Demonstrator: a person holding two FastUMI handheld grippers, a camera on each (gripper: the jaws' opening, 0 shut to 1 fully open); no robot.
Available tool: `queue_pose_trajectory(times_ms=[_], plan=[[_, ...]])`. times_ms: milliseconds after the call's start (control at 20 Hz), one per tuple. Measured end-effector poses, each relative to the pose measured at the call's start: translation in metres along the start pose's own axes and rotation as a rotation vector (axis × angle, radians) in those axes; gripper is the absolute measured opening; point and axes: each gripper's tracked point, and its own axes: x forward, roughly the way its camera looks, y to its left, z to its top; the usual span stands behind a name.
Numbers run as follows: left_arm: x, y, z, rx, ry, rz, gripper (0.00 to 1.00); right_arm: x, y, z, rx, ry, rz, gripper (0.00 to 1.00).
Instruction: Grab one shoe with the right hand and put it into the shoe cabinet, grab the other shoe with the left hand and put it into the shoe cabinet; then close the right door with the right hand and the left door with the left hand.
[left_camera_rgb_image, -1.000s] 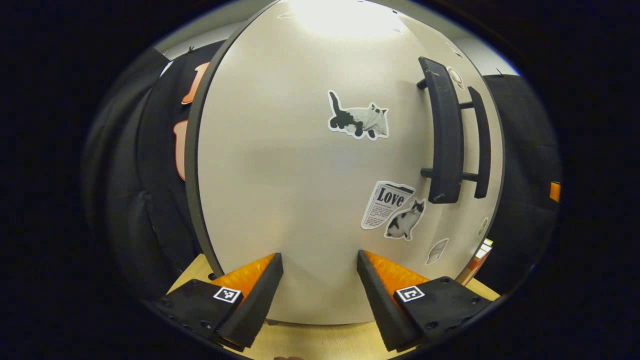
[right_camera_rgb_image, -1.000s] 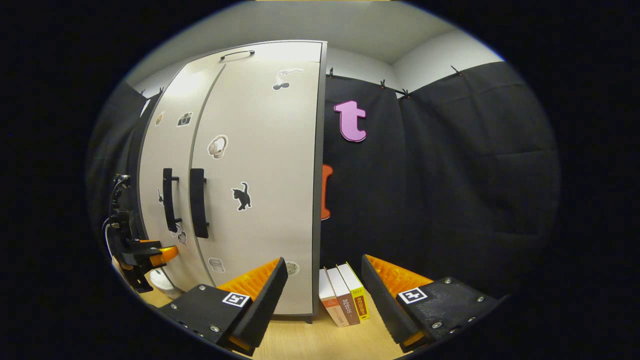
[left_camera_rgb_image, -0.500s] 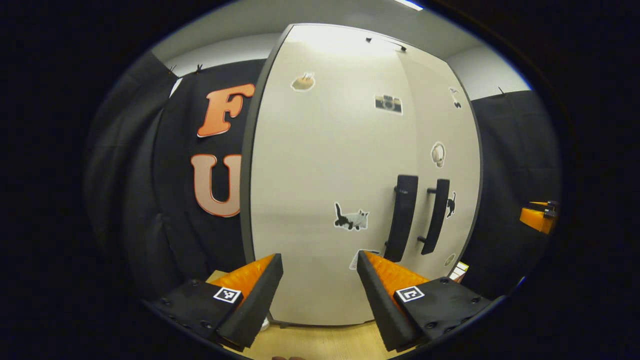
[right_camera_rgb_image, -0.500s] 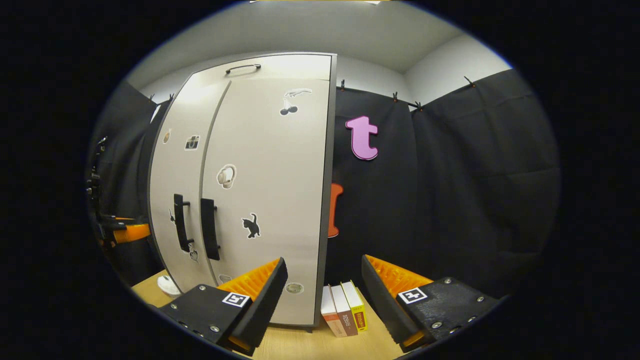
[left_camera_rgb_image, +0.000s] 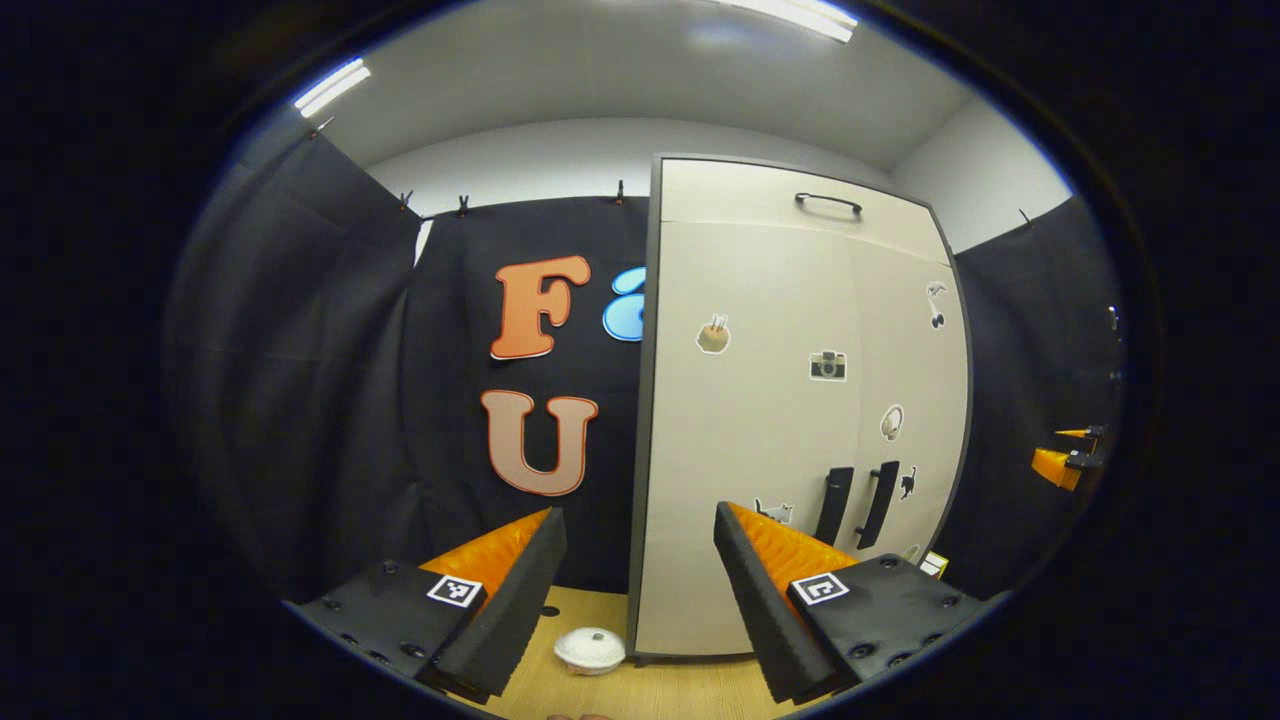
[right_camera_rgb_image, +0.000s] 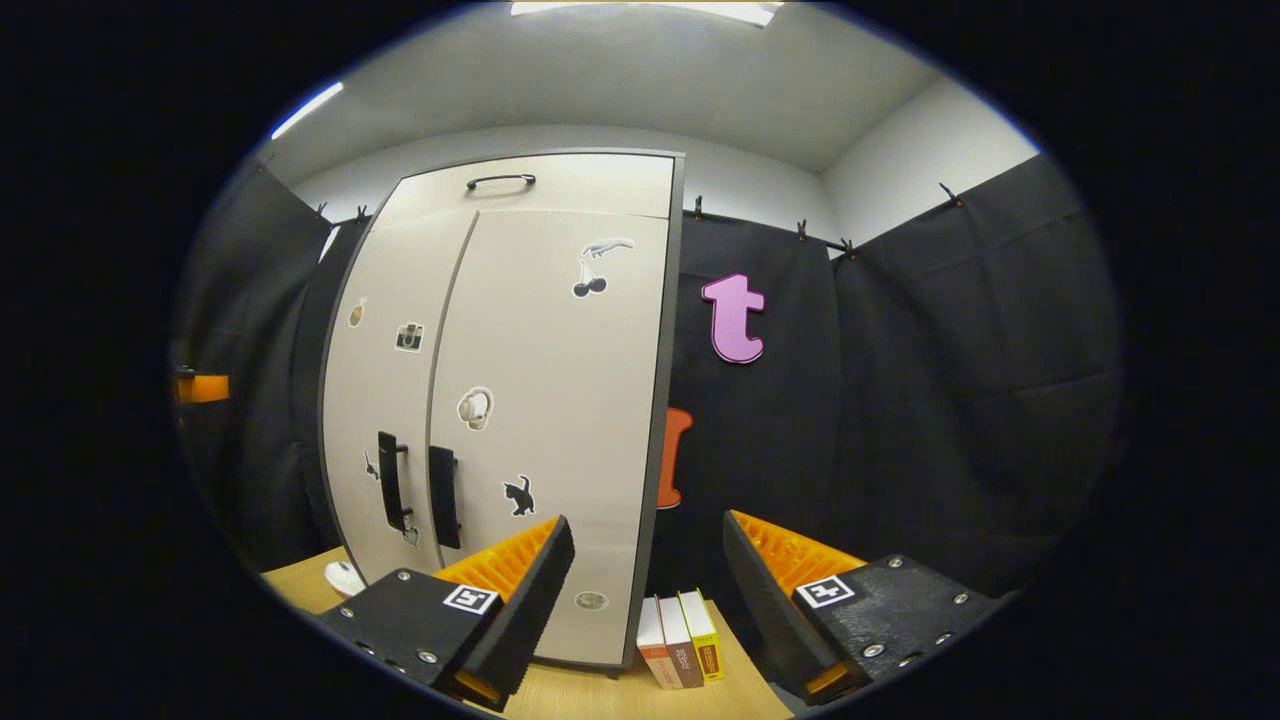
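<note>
The white shoe cabinet (left_camera_rgb_image: 780, 420) stands on the wooden table with both doors shut flat and stickers on them. Its two dark handles (left_camera_rgb_image: 858, 503) sit side by side at the middle seam. In the right gripper view the same cabinet (right_camera_rgb_image: 520, 400) rises left of centre, handles (right_camera_rgb_image: 418, 493) low on it. My left gripper (left_camera_rgb_image: 640, 580) is open and holds nothing, well back from the cabinet's left edge. My right gripper (right_camera_rgb_image: 648, 590) is open too, with nothing between its fingers, off the cabinet's right side. The other gripper (left_camera_rgb_image: 1062, 462) shows far right in the left gripper view.
A small white lidded bowl (left_camera_rgb_image: 590, 648) sits on the wooden table (left_camera_rgb_image: 600, 680) by the cabinet's left foot. Three upright books (right_camera_rgb_image: 680, 625) stand at the cabinet's right foot. Black cloth walls close in behind and on both sides.
Both grippers have drawn back from the cabinet. The left one was close against the left door a second ago and now sees the whole cabinet; the right view has tilted up slightly.
</note>
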Motion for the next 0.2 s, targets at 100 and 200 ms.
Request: queue_pose_trajectory(times_ms=[100, 200], plan=[[-0.010, 0.019, 0.003, 0.004, -0.008, 0.034, 0.96, -0.004, 0.003, 0.003, -0.004, -0.004, -0.002, 0.92], [-0.017, 0.030, 0.002, 0.005, -0.002, 0.050, 0.94, -0.008, 0.009, 0.006, 0.002, -0.007, -0.002, 0.93]])
